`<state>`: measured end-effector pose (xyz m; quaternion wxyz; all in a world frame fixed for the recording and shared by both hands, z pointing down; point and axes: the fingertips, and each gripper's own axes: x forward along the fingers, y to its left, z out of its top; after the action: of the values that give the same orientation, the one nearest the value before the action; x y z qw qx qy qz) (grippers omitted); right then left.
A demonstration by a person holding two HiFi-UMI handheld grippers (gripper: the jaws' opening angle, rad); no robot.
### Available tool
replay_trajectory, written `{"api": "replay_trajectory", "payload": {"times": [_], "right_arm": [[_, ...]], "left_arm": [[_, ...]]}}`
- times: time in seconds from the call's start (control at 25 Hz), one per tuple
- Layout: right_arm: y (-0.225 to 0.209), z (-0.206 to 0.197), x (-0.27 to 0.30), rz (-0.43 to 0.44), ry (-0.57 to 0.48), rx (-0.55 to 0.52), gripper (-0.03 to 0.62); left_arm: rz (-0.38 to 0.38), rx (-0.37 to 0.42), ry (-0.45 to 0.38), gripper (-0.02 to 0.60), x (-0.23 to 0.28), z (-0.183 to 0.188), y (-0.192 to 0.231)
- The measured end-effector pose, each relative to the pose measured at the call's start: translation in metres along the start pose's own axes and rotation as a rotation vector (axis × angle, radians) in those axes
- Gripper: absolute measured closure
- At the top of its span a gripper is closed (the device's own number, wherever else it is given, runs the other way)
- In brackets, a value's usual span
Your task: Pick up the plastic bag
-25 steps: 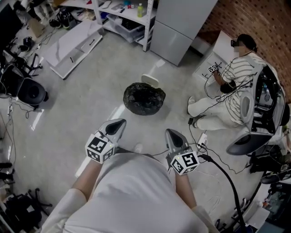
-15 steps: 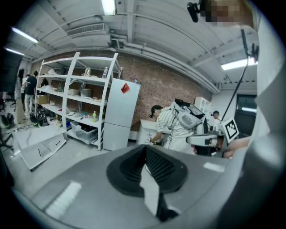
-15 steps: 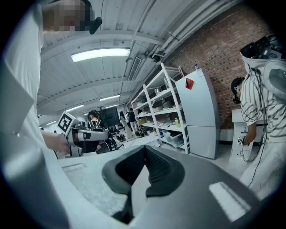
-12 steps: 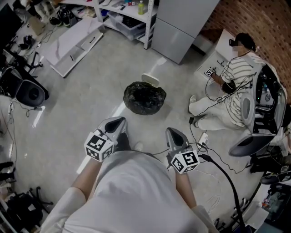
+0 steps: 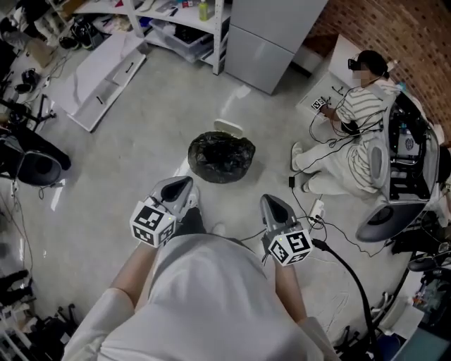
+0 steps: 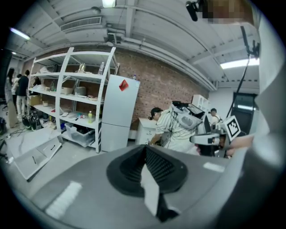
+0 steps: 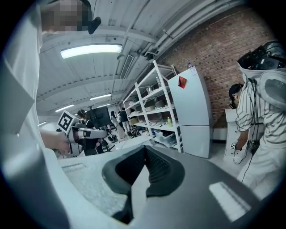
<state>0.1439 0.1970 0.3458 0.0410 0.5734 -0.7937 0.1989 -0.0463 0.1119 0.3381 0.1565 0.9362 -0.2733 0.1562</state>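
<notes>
A black plastic bag (image 5: 221, 156) sits bunched on the grey floor in the head view, ahead of me. A small white lid-like piece (image 5: 227, 127) lies just behind it. My left gripper (image 5: 180, 186) is held near my body, below and left of the bag, jaws shut and empty. My right gripper (image 5: 272, 206) is held at the same height, below and right of the bag, also shut and empty. Both gripper views look level across the room; the left gripper (image 6: 145, 154) and right gripper (image 7: 143, 156) show closed jaws, and the bag is out of sight there.
A person in a striped shirt (image 5: 352, 134) sits on the floor at the right amid cables. A white cabinet (image 5: 271, 35) and shelving (image 5: 169, 21) stand at the back. A white panel (image 5: 99, 77) lies at the left. A black cable (image 5: 345, 268) trails from my right gripper.
The head view has shifted a little forward and left; the bag and the seated person sit slightly higher in frame. Both grippers hold nearly the same pose, still shut.
</notes>
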Motion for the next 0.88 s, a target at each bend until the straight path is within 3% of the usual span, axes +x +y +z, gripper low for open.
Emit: {"api": "replay_trajectory", "payload": {"times": [0.44, 0.88], "right_arm": [[-0.004, 0.027, 0.088, -0.07, 0.015, 0.016, 0.592], [-0.005, 0.036, 0.171, -0.15, 0.039, 0.033, 0.592]], "left_arm": [[-0.086, 0.064, 0.051, 0.577, 0.042, 0.029, 0.086], [-0.175, 0.098, 0.106, 0.577, 0.07, 0.031, 0.167]]}}
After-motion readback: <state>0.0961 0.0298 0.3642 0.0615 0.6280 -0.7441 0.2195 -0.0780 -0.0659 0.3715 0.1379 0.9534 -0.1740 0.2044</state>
